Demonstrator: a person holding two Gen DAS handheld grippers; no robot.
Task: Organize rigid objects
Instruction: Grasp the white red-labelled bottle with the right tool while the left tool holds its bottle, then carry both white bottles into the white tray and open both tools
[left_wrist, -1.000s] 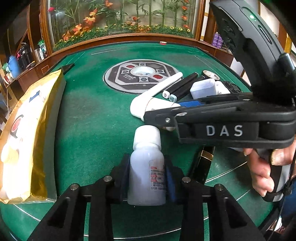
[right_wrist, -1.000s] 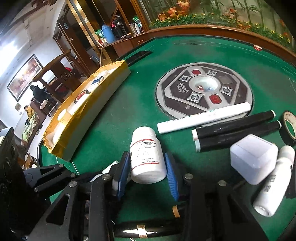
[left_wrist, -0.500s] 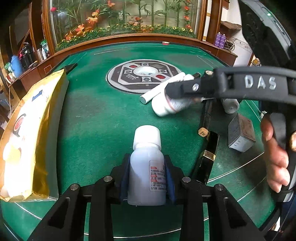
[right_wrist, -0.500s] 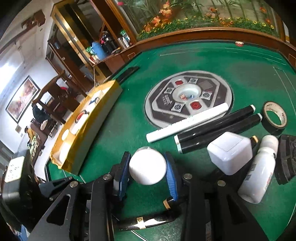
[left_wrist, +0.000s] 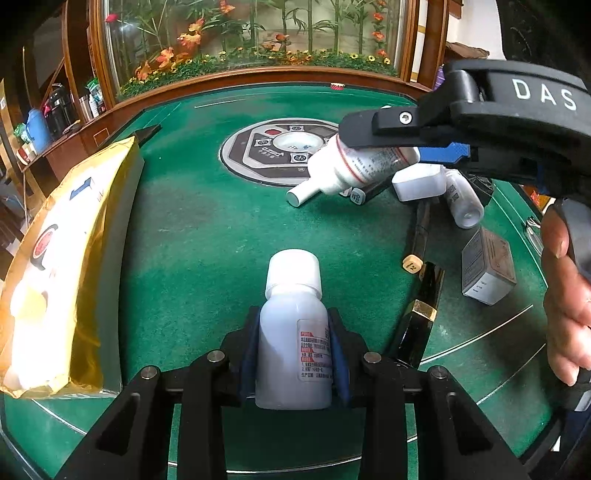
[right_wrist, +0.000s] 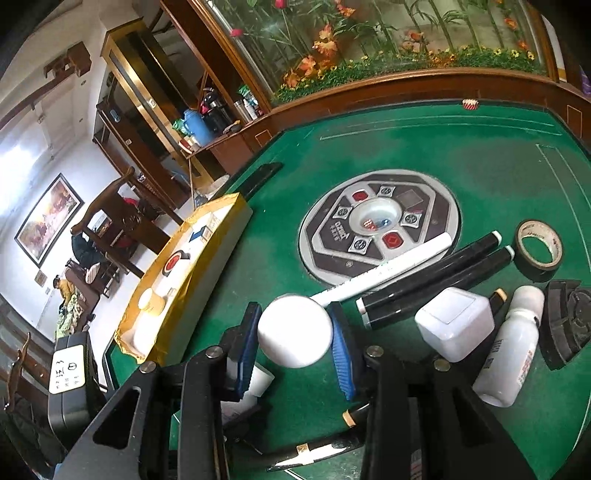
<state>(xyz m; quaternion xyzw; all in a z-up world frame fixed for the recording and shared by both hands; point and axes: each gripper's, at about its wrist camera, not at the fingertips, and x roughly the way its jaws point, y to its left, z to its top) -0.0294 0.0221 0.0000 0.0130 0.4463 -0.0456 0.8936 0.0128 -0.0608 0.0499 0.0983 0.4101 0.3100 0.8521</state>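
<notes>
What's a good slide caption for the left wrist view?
Left gripper clamps a white bottle over green felt while the right gripper holds another bottle aloft.

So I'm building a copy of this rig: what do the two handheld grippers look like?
Both are black plastic with silver screws and blue ribbed pads. The right gripper carries raised white letters "DAS" on its body. The left gripper shows the same forked black fingers.

Left tool (left_wrist: 293, 354) and right tool (right_wrist: 294, 341) each clamped tight, right raised higher.
</notes>
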